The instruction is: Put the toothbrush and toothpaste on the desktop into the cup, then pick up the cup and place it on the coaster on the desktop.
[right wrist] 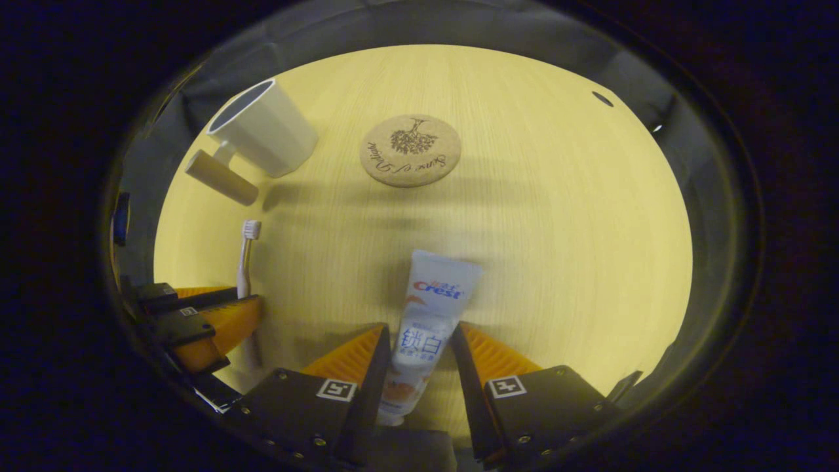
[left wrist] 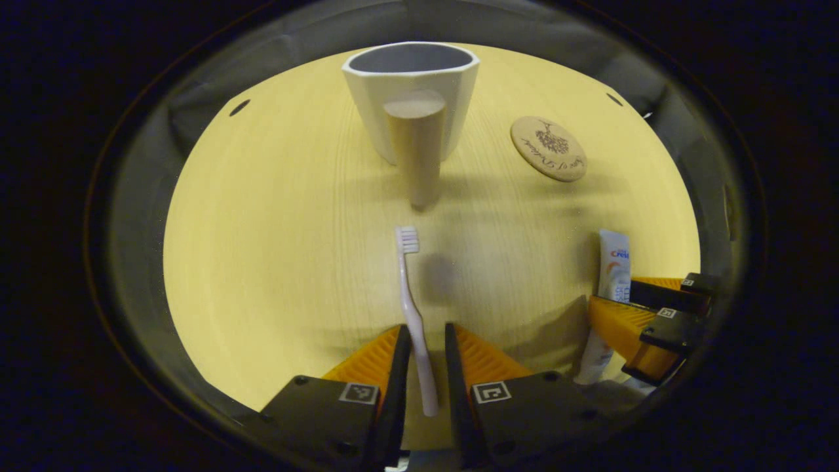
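left tool (left wrist: pixel 426 341) straddles toothbrush (left wrist: pixel 411 308), unclenched | right tool (right wrist: pixel 419 341) straddles Crest toothpaste (right wrist: pixel 429 308), unclenched

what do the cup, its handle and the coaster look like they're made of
Cup: likely glazed ceramic or hard plastic; white, smooth, faceted walls, darker inside. Its handle: probably unfinished wood, a matte tan peg with no shine. Coaster: looks like cork or light wood, a flat matte disc with a dark printed tree and lettering. Desktop beneath: pale wood-grain surface, possibly laminate.
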